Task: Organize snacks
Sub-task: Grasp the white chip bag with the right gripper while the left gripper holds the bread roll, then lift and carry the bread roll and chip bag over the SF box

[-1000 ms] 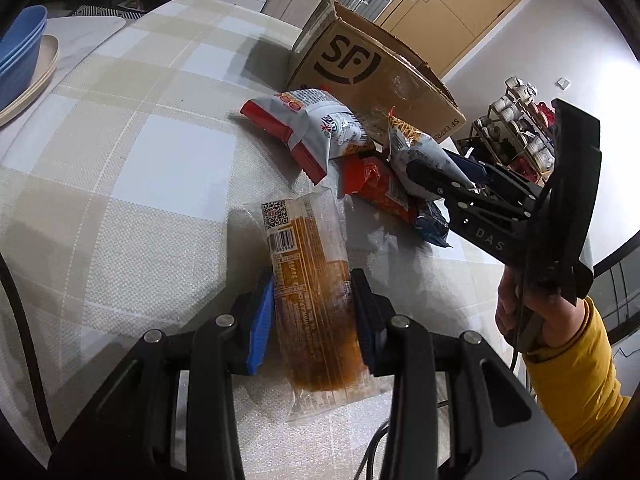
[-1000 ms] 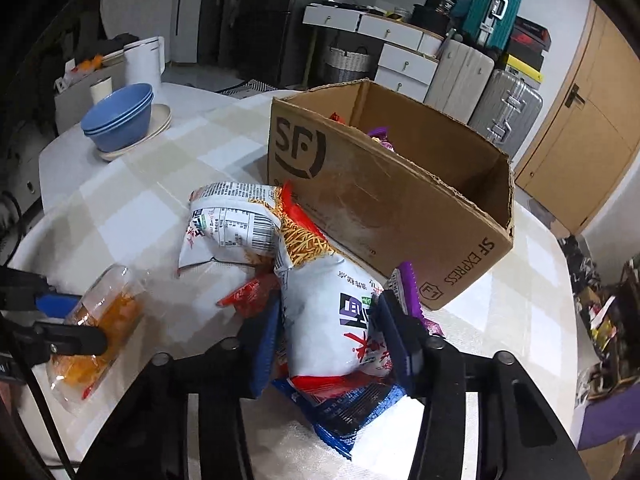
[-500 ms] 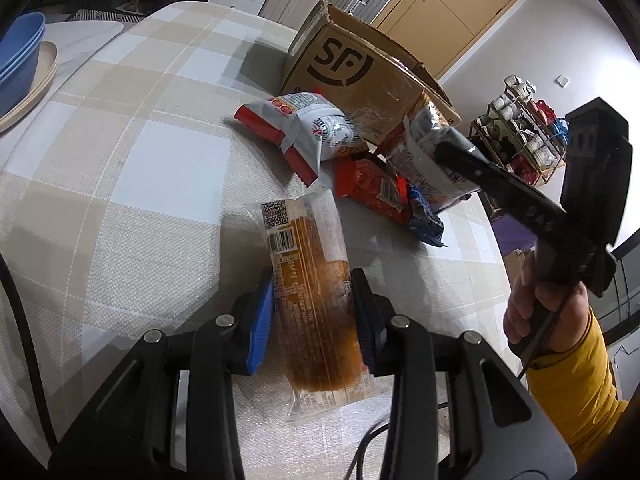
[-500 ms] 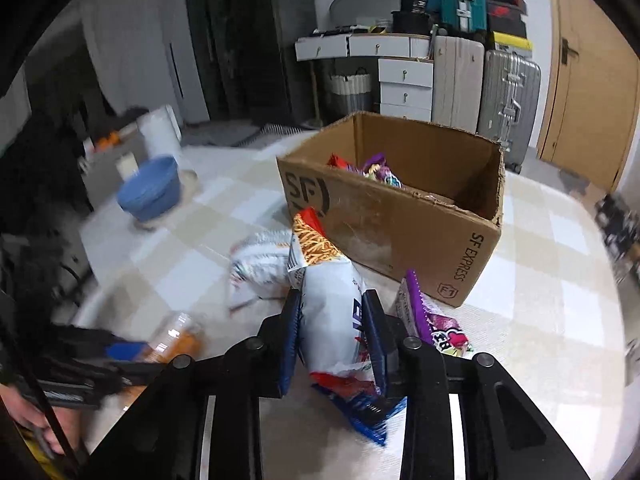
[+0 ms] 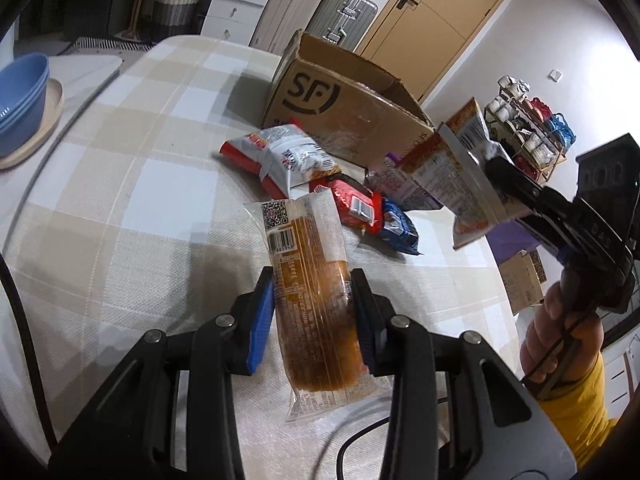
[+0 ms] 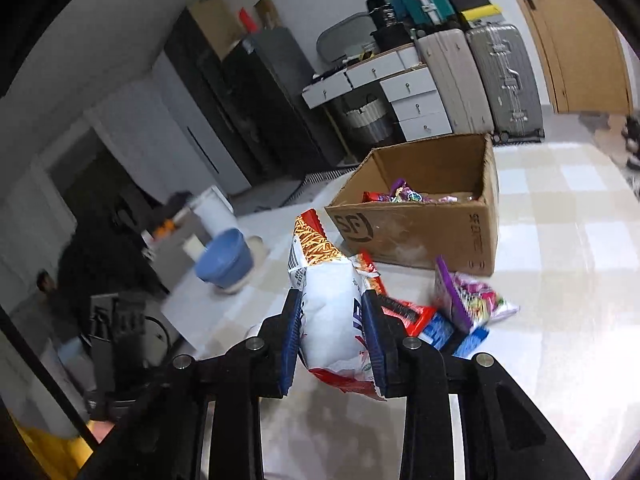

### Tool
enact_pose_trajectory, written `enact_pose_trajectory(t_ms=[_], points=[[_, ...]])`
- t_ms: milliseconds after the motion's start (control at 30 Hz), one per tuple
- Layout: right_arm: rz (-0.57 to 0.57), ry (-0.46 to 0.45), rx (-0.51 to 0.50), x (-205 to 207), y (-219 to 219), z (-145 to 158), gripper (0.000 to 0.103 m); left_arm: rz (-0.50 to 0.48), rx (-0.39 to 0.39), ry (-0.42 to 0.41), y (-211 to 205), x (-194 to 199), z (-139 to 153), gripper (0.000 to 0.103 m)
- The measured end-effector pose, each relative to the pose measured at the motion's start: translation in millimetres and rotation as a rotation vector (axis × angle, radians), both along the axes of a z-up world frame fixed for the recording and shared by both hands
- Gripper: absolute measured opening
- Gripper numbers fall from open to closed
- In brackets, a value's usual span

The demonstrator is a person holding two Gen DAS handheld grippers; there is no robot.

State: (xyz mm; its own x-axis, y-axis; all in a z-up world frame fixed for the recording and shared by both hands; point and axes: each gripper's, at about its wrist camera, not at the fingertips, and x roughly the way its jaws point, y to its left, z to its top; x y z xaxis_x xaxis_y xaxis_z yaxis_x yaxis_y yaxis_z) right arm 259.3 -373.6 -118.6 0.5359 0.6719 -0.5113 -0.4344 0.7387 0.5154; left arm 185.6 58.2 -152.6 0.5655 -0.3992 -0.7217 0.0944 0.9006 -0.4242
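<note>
My left gripper (image 5: 314,312) is shut on a clear-wrapped orange cake bar (image 5: 308,272), lifted just off the checked tablecloth. My right gripper (image 6: 332,328) is shut on a white and red noodle snack bag (image 6: 328,296), held in the air; the left wrist view shows that bag (image 5: 452,176) to the right of the open cardboard box (image 5: 340,108). The box (image 6: 424,216) holds several snacks. Loose on the cloth lie a white-red chip bag (image 5: 280,156), a red packet (image 5: 352,204), a blue packet (image 5: 398,226) and a purple bag (image 6: 468,300).
Blue bowls (image 5: 20,100) on a beige plate sit at the table's far left edge. Suitcases (image 6: 500,76) and white drawers stand behind the table. A rack of cups (image 5: 528,136) is off to the right. A hand in a yellow sleeve (image 5: 560,336) holds the right gripper.
The right gripper has closed tighter on the noodle bag, lifted it off the pile and rolled. The left gripper has risen a little with the cake bar.
</note>
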Motion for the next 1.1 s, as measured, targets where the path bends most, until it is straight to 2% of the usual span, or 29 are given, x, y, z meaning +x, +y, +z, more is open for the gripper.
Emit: enact_pose_trajectory(t_ms=[200,533,1100], points=[[-0.015,0.002,0.033,-32,-15,-1,0.03,0.026,0.071,-0.026,-12,-12,15,0.033],[-0.06,0.045,0.074,-65,-42,-17,0.03,0.003,0.119,-0.061,-31,-32,31,0.033],[-0.055,0.027,0.099,-50,-42,-4,0.03,-0.009,0.16,-0.086,-33,-23,41,0.033]])
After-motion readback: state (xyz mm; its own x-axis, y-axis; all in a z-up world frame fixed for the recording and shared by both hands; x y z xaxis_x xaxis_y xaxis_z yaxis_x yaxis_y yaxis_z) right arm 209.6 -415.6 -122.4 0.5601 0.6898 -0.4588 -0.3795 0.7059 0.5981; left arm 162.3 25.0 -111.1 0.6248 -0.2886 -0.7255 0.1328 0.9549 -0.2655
